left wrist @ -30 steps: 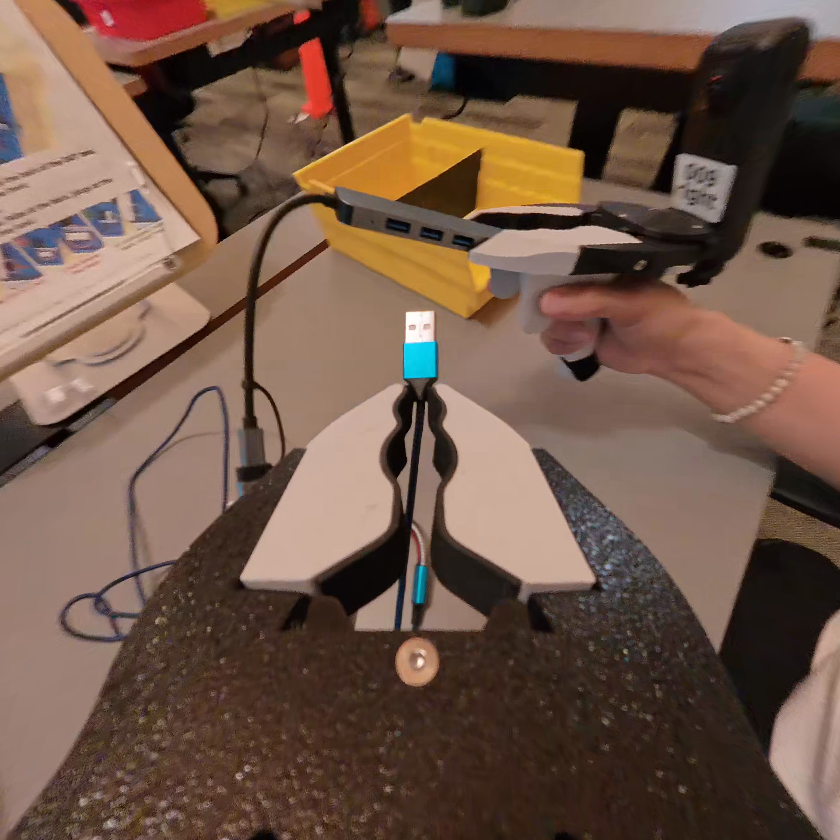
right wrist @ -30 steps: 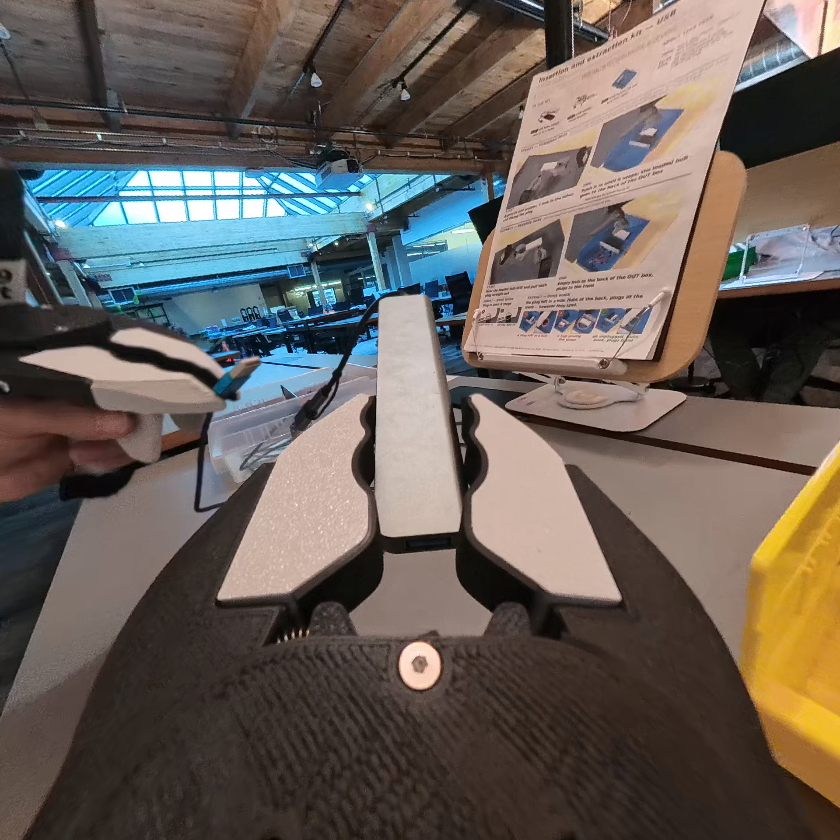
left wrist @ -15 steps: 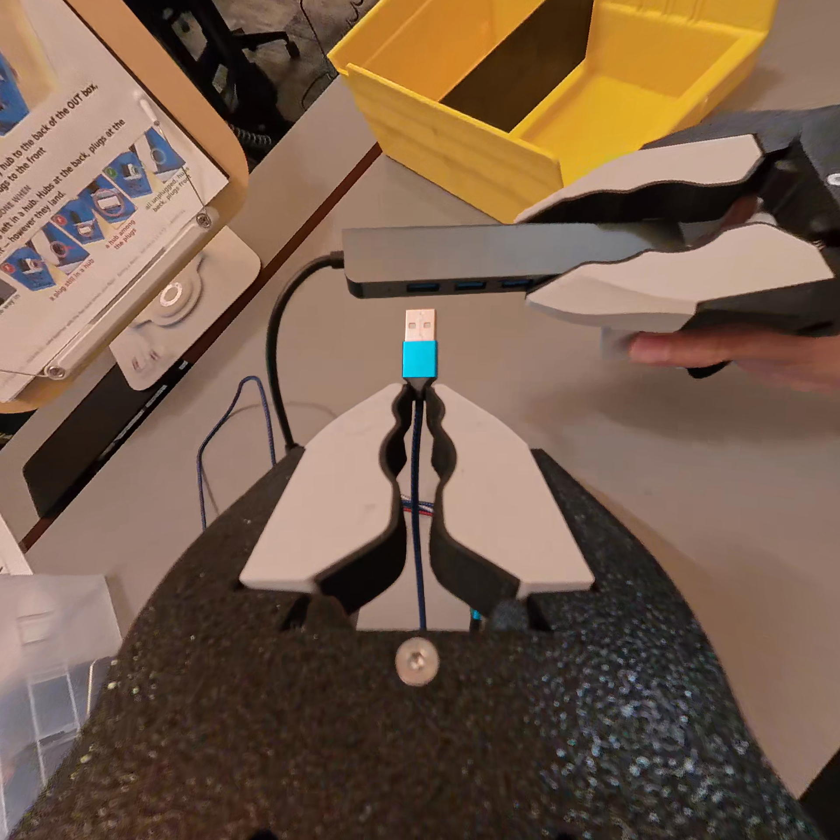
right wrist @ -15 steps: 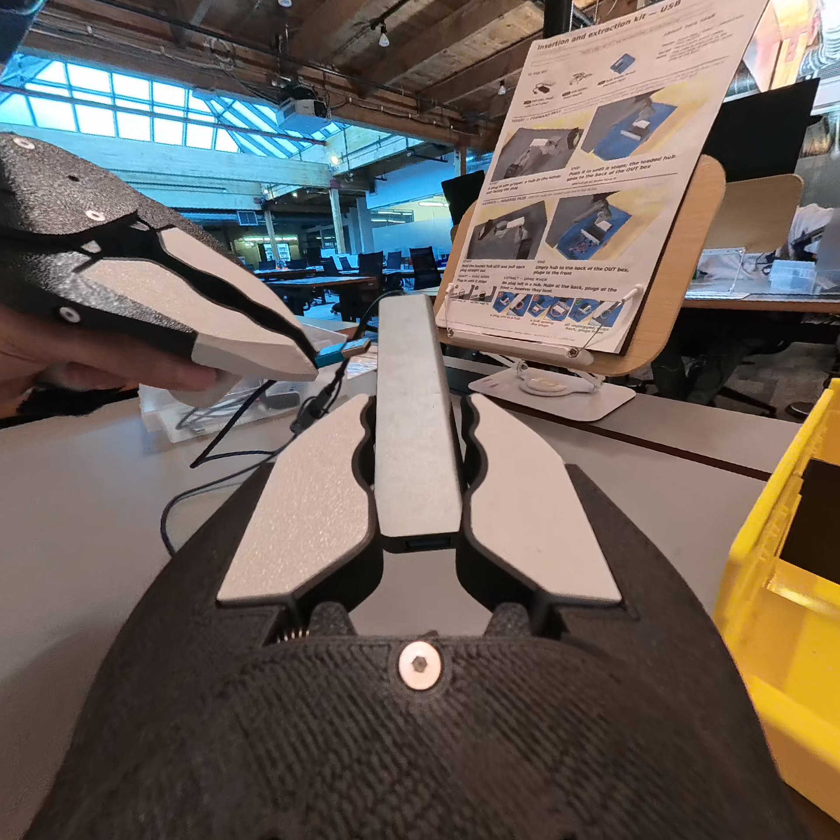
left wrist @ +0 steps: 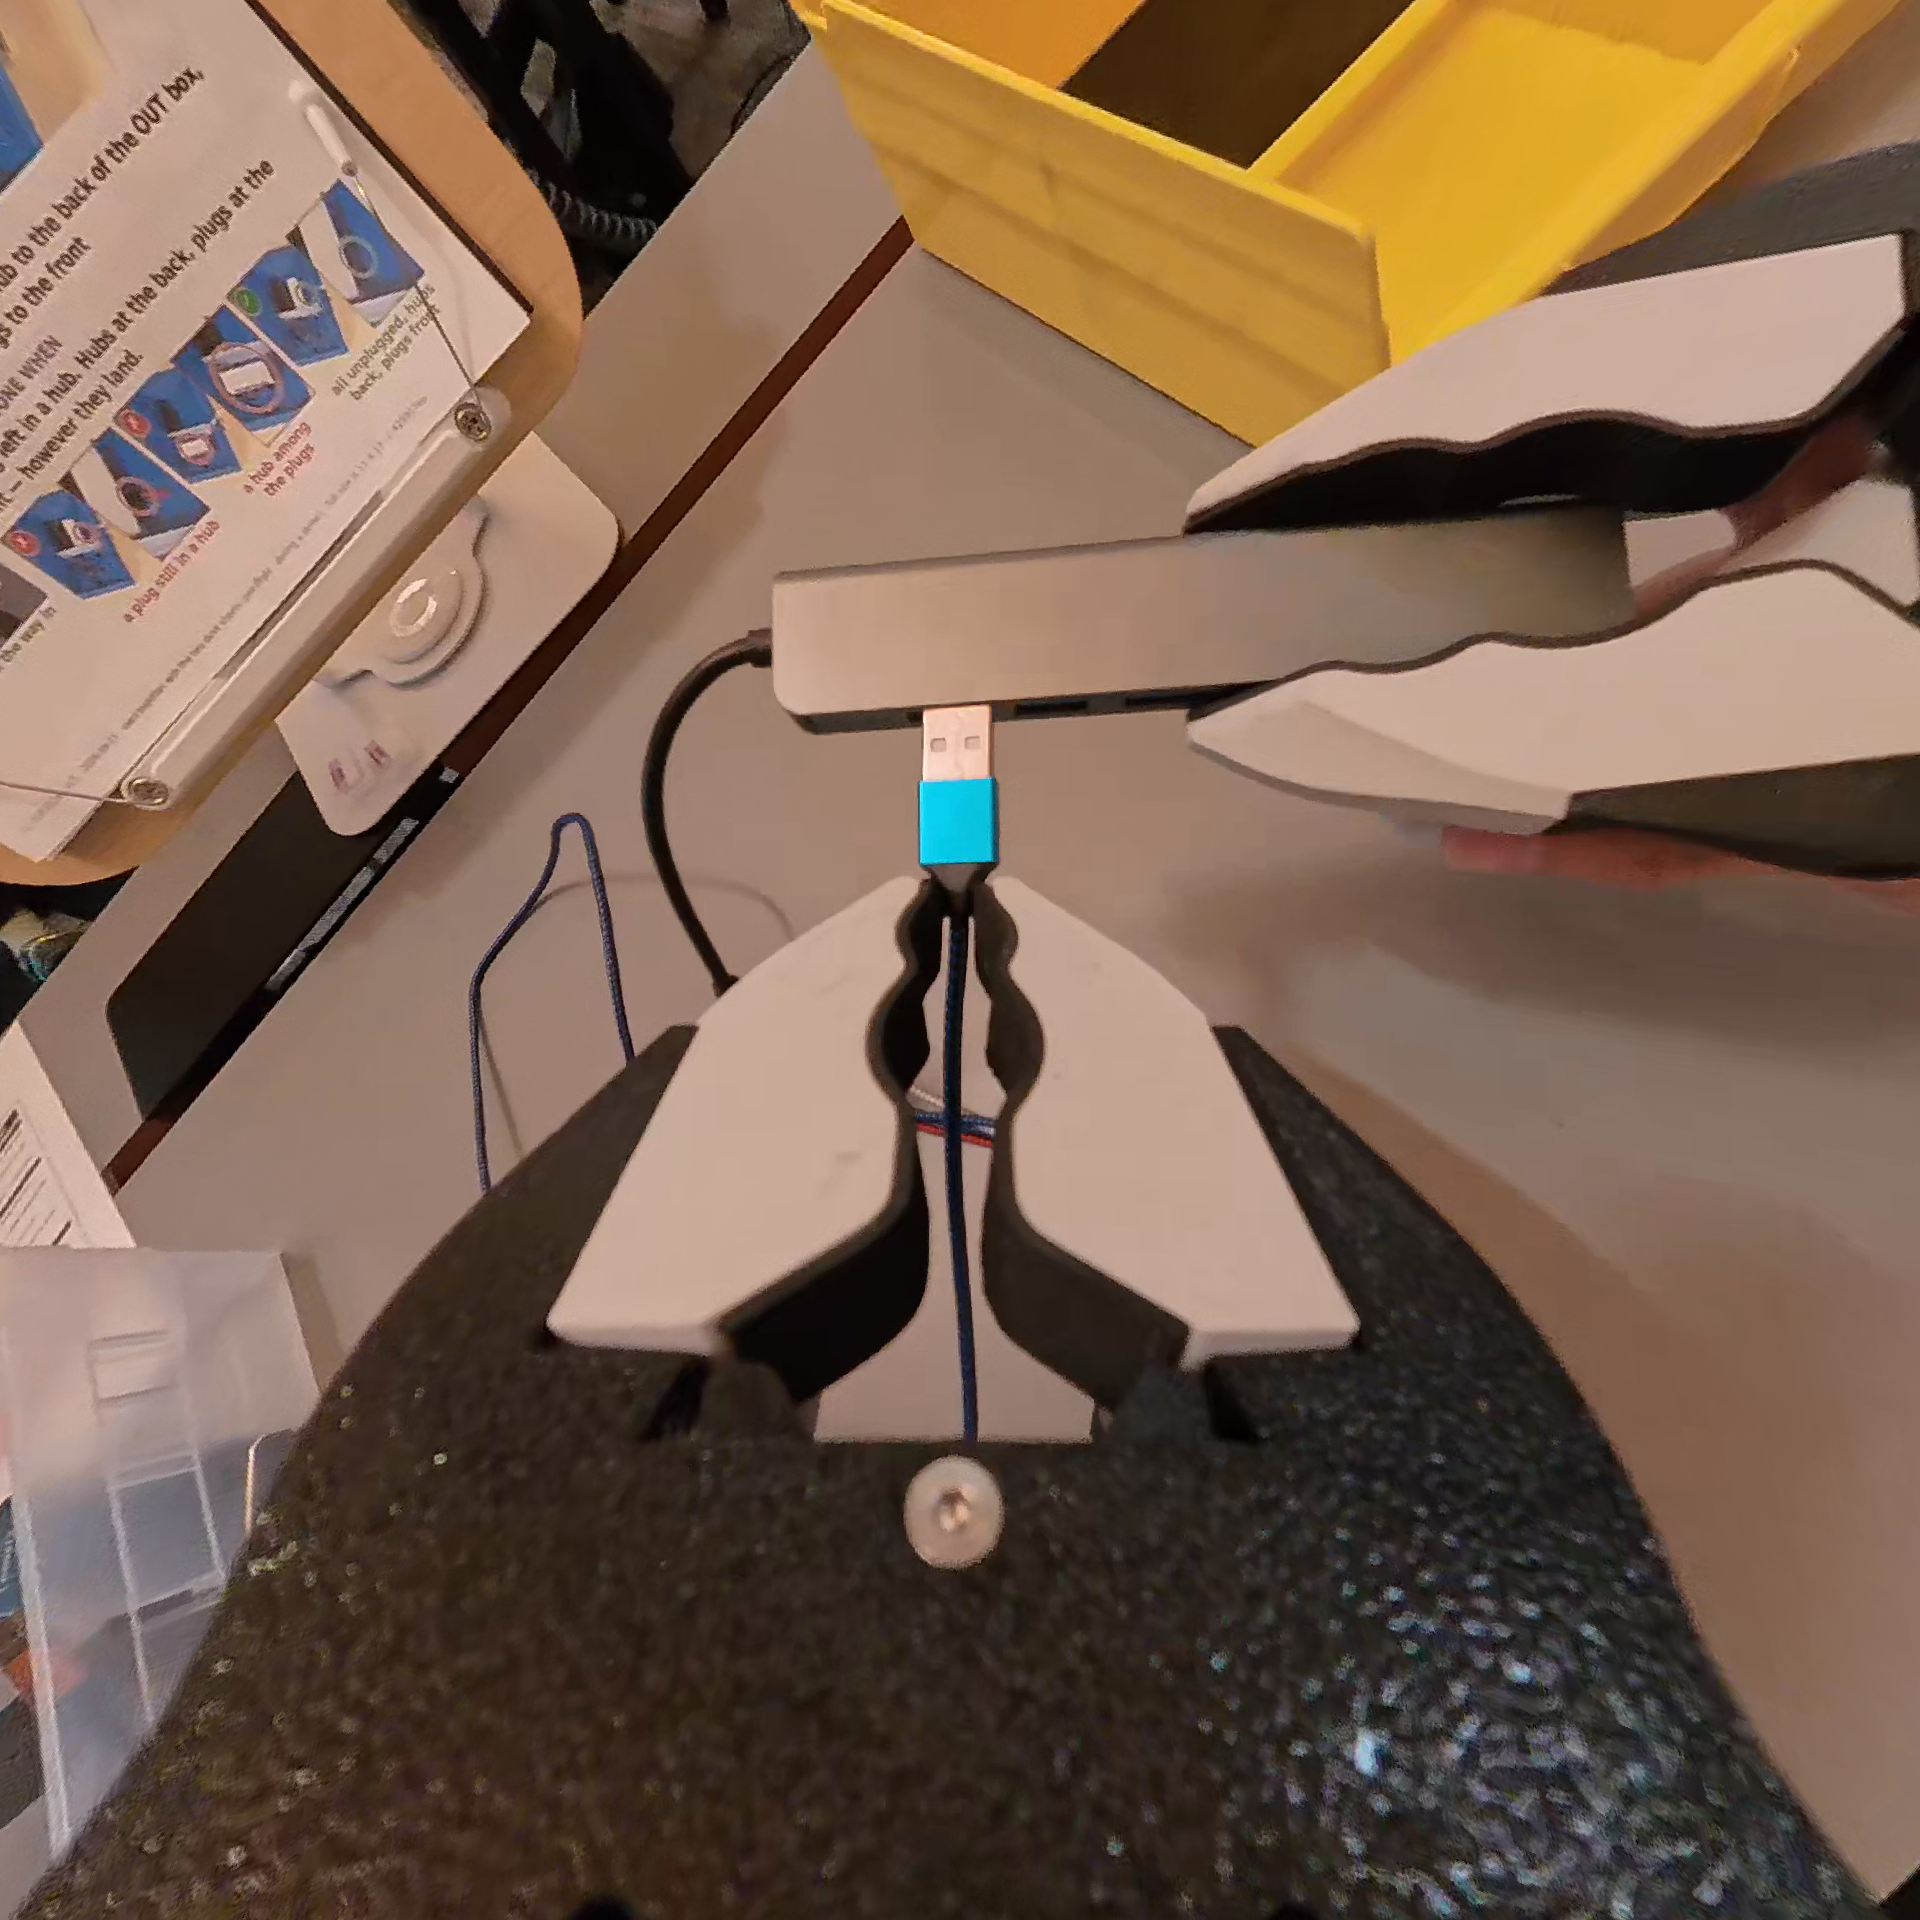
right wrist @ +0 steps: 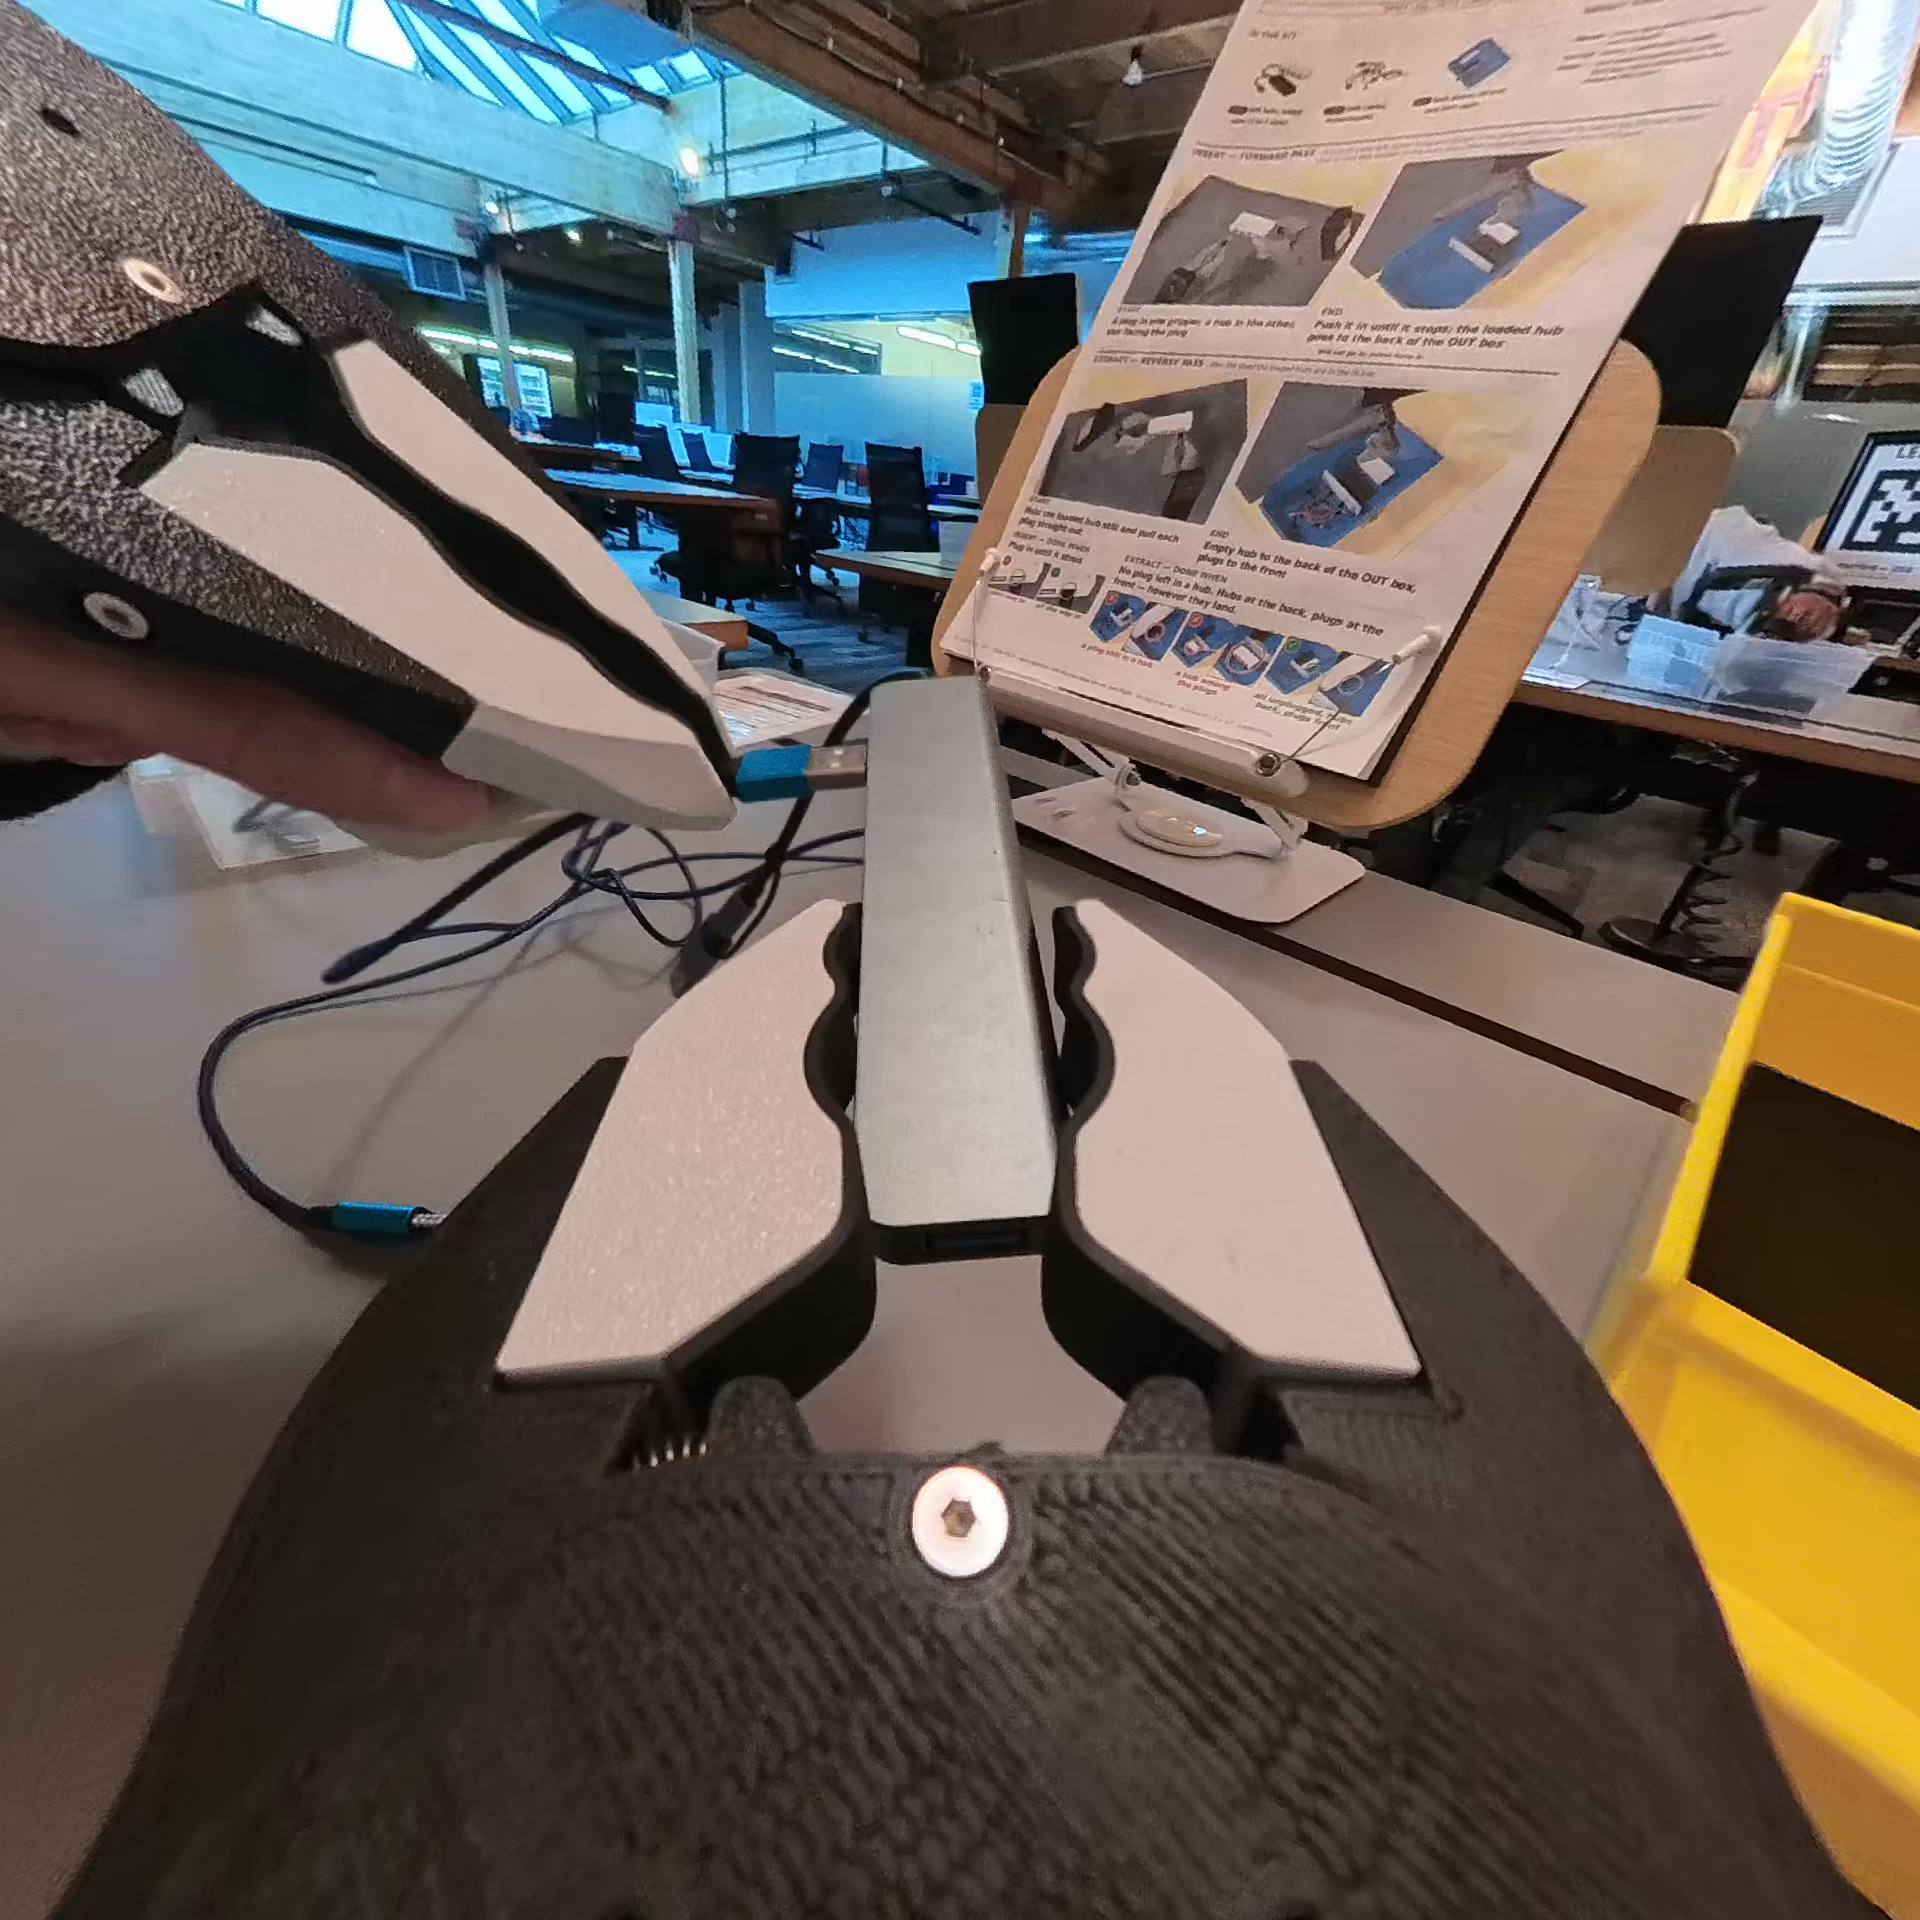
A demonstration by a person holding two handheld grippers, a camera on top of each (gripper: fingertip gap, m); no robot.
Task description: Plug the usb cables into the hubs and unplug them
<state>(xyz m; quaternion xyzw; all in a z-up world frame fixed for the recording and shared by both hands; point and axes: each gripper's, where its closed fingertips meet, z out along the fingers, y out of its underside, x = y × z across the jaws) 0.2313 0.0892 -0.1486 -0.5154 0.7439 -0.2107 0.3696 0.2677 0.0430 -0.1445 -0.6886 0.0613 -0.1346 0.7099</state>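
Blue-sleeved USB plug [left wrist: 957, 790] at frame centre: we see its metal tip at a port on the grey hub's [left wrist: 1195, 613] edge. The left gripper [left wrist: 957, 894] is clamped on the cable behind the plug; the right gripper [right wrist: 956, 935] is clamped on the hub. A yellow bin [left wrist: 1143, 197] lies upper right, an instruction sheet [left wrist: 156, 416] upper left.

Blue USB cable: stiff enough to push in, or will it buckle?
Likely floppy: the cable lies in loose loops on the table. The plug looks rigid, and the left gripper pinches just behind it, so buckling seems unlikely.
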